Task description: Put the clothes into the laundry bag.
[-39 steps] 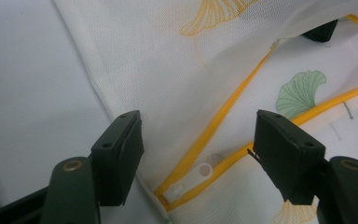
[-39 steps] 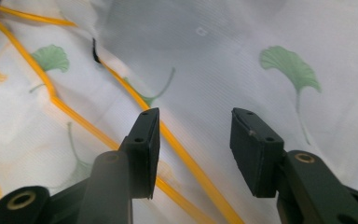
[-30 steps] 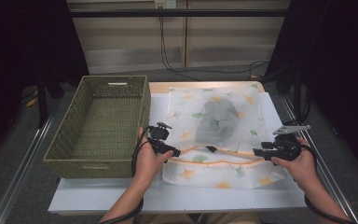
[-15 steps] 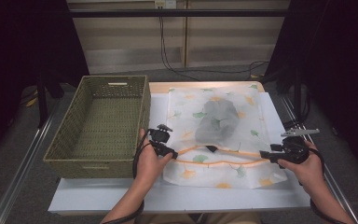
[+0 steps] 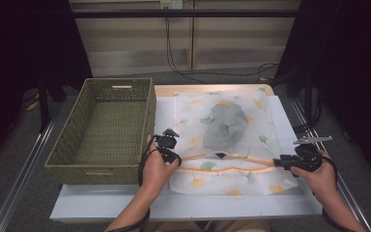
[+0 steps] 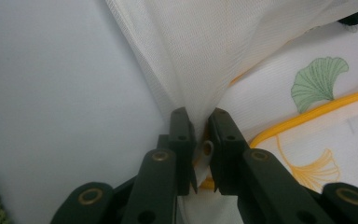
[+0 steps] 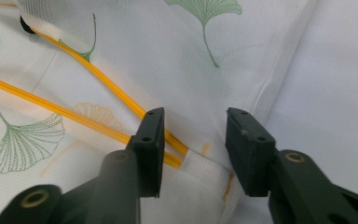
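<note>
A white mesh laundry bag with green and orange ginkgo leaves and an orange zipper line lies flat on the white table; a dark grey garment shows through it. My left gripper is shut on the bag's left edge by the zipper end, with mesh pinched between the jaws. At the bag's right end my right gripper stands open, its jaws on either side of the orange zipper and empty.
A green woven basket stands empty on the left, close to my left hand. The white table board runs under the bag. Dark cables trail on the floor behind the table.
My right gripper has let go and drawn rightward toward the bag's right end. The zipper opening has spread longer. My left gripper has stayed put, still pinching the left edge.
</note>
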`<action>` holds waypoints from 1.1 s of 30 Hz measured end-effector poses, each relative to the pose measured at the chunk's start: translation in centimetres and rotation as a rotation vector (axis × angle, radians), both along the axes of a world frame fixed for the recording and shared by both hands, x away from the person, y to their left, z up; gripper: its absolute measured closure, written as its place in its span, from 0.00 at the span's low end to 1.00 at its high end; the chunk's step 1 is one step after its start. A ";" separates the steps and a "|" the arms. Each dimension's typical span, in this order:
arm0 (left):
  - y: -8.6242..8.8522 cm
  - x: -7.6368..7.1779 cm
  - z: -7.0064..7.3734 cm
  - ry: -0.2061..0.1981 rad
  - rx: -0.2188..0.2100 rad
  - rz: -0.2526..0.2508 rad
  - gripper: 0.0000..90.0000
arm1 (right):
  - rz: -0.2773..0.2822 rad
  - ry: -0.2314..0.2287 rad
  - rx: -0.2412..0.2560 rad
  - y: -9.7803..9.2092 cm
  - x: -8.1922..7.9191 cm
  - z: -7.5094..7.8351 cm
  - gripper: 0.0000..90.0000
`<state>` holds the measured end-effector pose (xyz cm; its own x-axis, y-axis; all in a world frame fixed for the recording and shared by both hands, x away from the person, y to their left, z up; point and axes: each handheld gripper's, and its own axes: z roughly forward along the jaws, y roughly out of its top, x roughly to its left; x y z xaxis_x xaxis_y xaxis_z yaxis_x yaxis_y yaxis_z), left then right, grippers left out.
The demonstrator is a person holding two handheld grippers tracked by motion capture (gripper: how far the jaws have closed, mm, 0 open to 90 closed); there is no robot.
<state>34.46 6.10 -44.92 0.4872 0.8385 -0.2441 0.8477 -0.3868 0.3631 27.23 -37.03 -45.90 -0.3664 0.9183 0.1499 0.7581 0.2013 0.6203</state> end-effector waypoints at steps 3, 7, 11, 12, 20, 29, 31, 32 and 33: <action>-0.1 0.0 0.0 0.002 -0.011 0.013 0.92 | -0.005 0.001 0.000 -0.4 0.0 0.0 0.79; 0.0 0.0 -0.1 0.006 -0.011 0.012 0.93 | -0.005 0.001 0.011 -0.6 0.1 -0.1 0.88; 0.0 0.0 0.0 0.008 -0.012 0.028 0.93 | 0.009 -0.001 -0.004 -0.5 0.2 0.1 0.97; 0.0 0.0 0.0 0.008 -0.013 0.029 0.93 | 0.014 -0.002 -0.010 -0.6 0.2 0.2 0.97; 0.2 0.0 0.1 0.019 -0.030 0.042 0.94 | 0.029 -0.011 -0.024 -1.1 0.2 0.5 0.98; 0.5 -0.6 0.6 0.018 -0.056 0.032 0.92 | 0.027 -0.012 -0.037 -1.2 0.2 0.5 0.98; 0.6 -0.8 0.6 0.017 -0.055 0.032 0.91 | 0.033 -0.015 -0.049 -1.3 0.2 0.5 0.98; 0.6 -0.9 0.5 0.020 -0.050 0.032 0.90 | 0.042 -0.019 -0.038 -1.4 0.2 0.5 0.98; 0.6 -0.9 0.5 0.017 -0.057 0.041 0.90 | 0.035 -0.021 -0.049 -1.5 0.2 0.5 0.98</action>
